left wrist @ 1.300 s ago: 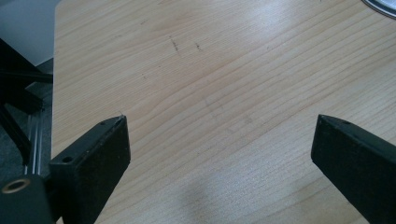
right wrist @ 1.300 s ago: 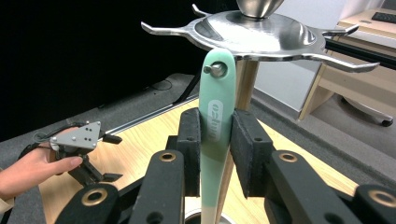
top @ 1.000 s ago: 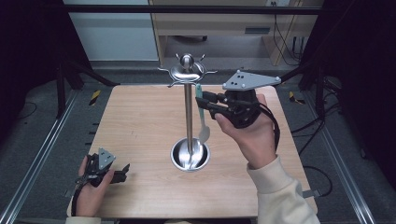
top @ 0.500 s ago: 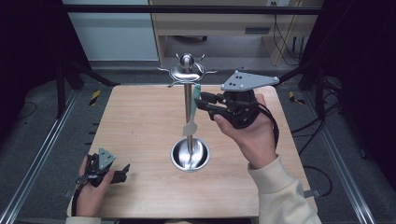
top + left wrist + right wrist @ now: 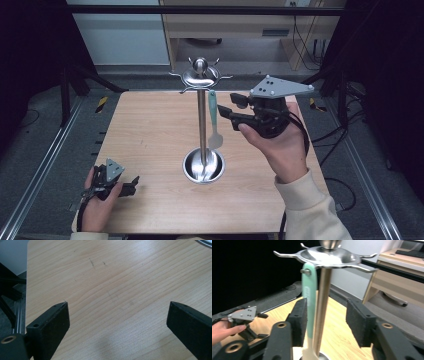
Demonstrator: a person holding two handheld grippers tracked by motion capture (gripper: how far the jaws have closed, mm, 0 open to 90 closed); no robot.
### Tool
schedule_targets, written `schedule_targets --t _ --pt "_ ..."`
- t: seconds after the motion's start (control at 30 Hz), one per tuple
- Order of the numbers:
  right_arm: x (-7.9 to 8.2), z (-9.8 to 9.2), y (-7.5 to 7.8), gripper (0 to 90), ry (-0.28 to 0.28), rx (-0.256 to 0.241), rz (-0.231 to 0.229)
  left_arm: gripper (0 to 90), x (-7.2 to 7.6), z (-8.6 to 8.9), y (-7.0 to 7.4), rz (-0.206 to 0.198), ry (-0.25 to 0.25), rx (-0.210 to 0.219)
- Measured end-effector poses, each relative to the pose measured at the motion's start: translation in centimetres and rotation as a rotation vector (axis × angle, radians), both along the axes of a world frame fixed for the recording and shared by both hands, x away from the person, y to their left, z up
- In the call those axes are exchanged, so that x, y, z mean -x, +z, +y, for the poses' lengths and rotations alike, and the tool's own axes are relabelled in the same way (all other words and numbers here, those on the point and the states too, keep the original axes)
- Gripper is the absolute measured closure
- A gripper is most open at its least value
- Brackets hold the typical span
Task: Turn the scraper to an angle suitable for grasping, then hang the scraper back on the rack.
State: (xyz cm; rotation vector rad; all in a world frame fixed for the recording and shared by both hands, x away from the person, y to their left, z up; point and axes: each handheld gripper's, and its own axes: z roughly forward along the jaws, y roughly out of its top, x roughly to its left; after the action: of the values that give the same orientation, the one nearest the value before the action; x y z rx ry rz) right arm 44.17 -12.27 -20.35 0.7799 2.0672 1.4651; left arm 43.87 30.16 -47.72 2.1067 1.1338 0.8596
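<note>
High view overlooks the table [image 5: 150, 130]; right gripper view (close, perhaps sideways) shares its stand [image 5: 322, 305].

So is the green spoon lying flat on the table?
No, the green spoon hangs from a hook of the metal stand.

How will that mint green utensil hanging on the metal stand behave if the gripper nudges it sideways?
The mint green utensil hangs from one hook by a hole in its handle, so it would probably swing freely. It looks thin and likely light. The metal stand is tall on a small round base, so a hard push might tip it.
</note>
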Motion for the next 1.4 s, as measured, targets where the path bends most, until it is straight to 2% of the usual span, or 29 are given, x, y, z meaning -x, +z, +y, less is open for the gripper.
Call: schedule_targets --t 0.33,0.67,0.8,0.9,1.17,1.3,1.4 --pt "-0.1 -1.4 -0.3 29.2 -0.073 -0.017 -0.031 4.3 0.0 0.0 0.0 0.002 -0.001 -0.004" --pt "-0.1 -2.7 -0.8 14.4 -0.134 -0.008 -0.067 4.3 0.0 0.0 0.0 0.002 0.002 -0.003" --pt "0.0 -3.3 -1.0 12.3 -0.144 -0.019 -0.084 4.3 -0.1 0.1 0.0 -0.002 0.003 0.001" --pt "0.0 -3.7 -1.4 10.0 -0.142 -0.005 -0.099 4.2 0.0 0.0 0.0 0.002 -0.001 -0.004" --pt "0.1 -5.4 -2.7 7.8 -0.178 -0.003 -0.11 4.1 -0.1 0.1 0.0 -0.009 0.008 0.005" --pt "0.3 -6.6 -3.5 8.6 -0.203 -0.032 -0.1 4.1 -0.1 0.0 0.0 -0.007 0.005 0.002" --pt "0.4 -7.1 -4.2 9.2 -0.225 -0.033 -0.09 4.0 0.0 0.0 0.1 -0.009 0.005 0.001"
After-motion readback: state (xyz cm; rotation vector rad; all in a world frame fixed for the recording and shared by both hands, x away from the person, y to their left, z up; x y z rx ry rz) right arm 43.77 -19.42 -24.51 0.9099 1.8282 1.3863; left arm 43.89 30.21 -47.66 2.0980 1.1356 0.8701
